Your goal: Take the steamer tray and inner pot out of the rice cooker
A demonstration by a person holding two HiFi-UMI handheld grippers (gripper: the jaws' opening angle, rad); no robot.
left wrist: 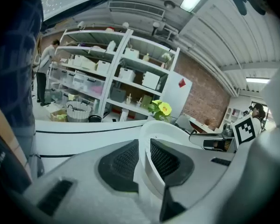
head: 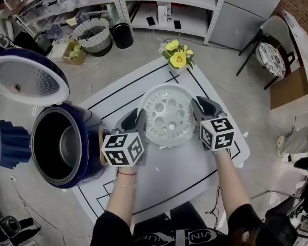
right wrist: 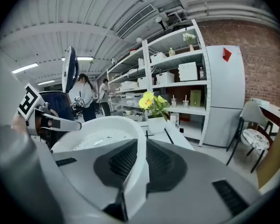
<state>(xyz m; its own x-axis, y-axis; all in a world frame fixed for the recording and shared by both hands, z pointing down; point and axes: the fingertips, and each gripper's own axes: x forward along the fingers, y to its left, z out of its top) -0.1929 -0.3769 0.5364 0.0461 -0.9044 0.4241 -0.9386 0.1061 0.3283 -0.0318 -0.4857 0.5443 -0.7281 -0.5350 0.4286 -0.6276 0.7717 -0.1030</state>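
Observation:
The white perforated steamer tray point(head: 167, 114) hangs over the white table point(head: 185, 173), held by its rim on both sides. My left gripper point(head: 141, 118) is shut on the tray's left rim; in the left gripper view the rim point(left wrist: 165, 127) sits pinched between the dark pads point(left wrist: 119, 164). My right gripper point(head: 197, 106) is shut on the right rim, and the right gripper view shows the tray point(right wrist: 102, 134) clamped in its pads point(right wrist: 165, 164). The dark blue rice cooker point(head: 87, 132) stands at the left with its lid point(head: 28, 78) open. The metal inner pot point(head: 66, 145) sits inside it.
A pot of yellow flowers point(head: 178, 55) stands at the table's far edge, just beyond the tray. A woven basket point(head: 95, 35) and a black bin point(head: 122, 35) sit on the floor by the shelves. A chair point(head: 269, 55) is at the far right.

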